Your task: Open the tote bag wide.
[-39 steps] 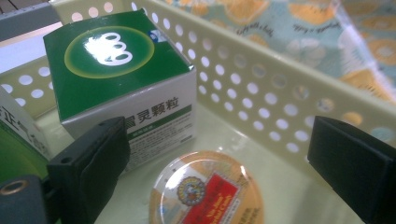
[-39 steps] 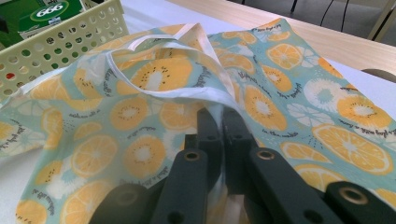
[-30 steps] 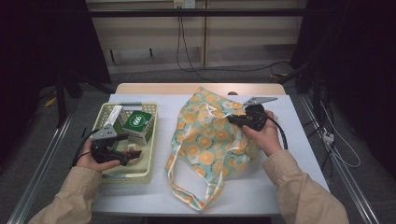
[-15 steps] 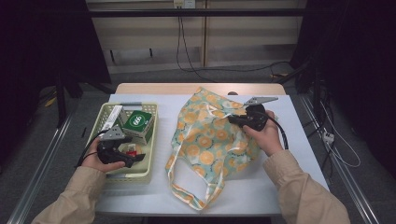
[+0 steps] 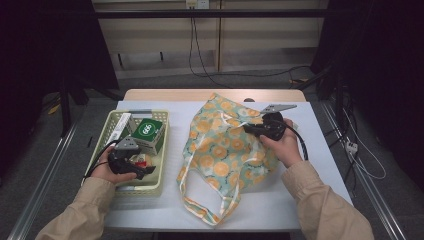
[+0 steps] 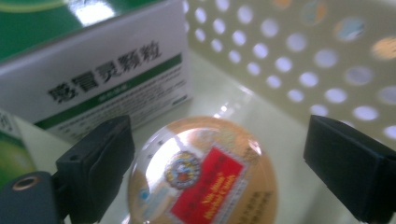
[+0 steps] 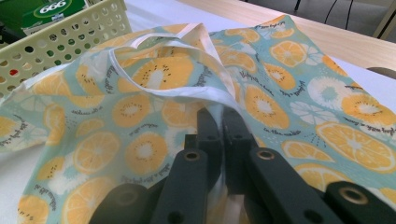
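The left gripper stands released, the round tin between its jaws; centre it before squeezing. The right gripper grasps the bag's rim; keep it lifted.

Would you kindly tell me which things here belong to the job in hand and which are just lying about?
In the job:
round tin, between the open left gripper jaws
fruit-print bag, rim pinched by the right gripper
basket

Lying about:
green and white box
cables on the floor
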Available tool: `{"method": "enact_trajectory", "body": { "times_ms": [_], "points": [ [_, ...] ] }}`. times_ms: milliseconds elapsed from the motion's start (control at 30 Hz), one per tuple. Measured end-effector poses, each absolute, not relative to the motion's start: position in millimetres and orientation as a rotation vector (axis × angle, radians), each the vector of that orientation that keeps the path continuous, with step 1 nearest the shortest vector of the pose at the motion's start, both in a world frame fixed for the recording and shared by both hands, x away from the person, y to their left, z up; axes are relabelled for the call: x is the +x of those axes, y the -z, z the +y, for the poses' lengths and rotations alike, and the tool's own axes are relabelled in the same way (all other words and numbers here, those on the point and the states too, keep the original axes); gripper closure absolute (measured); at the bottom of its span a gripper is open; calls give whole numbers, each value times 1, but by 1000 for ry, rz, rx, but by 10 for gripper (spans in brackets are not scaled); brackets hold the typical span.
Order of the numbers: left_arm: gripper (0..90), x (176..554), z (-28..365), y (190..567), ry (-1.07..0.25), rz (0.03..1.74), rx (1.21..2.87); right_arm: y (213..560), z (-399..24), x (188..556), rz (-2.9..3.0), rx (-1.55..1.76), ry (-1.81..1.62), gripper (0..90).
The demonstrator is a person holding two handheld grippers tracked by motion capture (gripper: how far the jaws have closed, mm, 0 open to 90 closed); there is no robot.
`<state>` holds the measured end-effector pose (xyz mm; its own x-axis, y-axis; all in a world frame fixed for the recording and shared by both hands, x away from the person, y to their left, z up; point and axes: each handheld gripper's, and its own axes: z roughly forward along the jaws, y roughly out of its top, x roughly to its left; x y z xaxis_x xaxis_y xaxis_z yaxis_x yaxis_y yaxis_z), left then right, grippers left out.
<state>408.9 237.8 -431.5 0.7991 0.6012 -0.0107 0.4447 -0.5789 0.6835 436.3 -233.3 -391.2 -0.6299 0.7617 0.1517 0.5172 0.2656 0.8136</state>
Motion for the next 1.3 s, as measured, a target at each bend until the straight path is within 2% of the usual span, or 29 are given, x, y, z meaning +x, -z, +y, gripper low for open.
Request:
{"method": "enact_trajectory", "body": {
  "times_ms": [100, 267, 800, 867, 1167, 1300],
  "points": [
    [81, 408, 238, 430, -324, 733, 2275, 391, -233, 436, 2272, 1178, -1294, 880],
    [81, 408, 237, 431, -338, 781, 2264, 391, -232, 436, 2270, 1174, -1296, 880],
    [137, 410, 238, 434, -272, 795, 2316, 391, -229, 435, 2284, 1151, -1301, 880],
    [202, 410, 237, 436, -228, 811, 2338, 391, -229, 435, 2283, 1151, -1302, 880],
    [211, 412, 234, 435, -219, 837, 2360, 389, -230, 434, 2282, 1149, -1308, 880],
    [213, 413, 231, 431, -192, 847, 2314, 389, -230, 434, 2283, 1149, -1309, 880]
  ]
}}
